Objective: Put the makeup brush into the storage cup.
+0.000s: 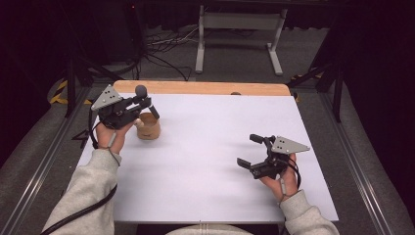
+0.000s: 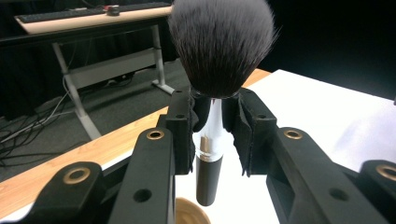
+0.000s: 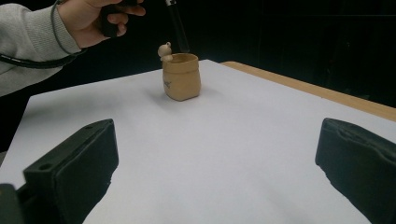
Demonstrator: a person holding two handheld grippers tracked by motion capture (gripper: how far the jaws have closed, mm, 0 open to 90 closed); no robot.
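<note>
My left gripper (image 1: 136, 104) is shut on a makeup brush (image 1: 142, 91) and holds it in the air at the table's far left. In the left gripper view the pads (image 2: 243, 126) clamp the brush's silver ferrule (image 2: 208, 135), the dark bristles (image 2: 219, 46) point up and the black handle hangs down. The handle's end hovers just over the mouth of a small tan sack-shaped cup (image 1: 148, 128), which has a little figure on its rim (image 3: 164, 49). My right gripper (image 1: 249, 150) rests low at the near right, open, with nothing between its wide-set jaws.
A white sheet (image 1: 210, 147) covers the table, with a wooden strip (image 1: 205, 88) bare along the far edge. Beyond it stand a white desk frame (image 1: 240, 29) and floor cables (image 1: 161, 49). The person's left hand (image 3: 93, 18) is raised above the cup.
</note>
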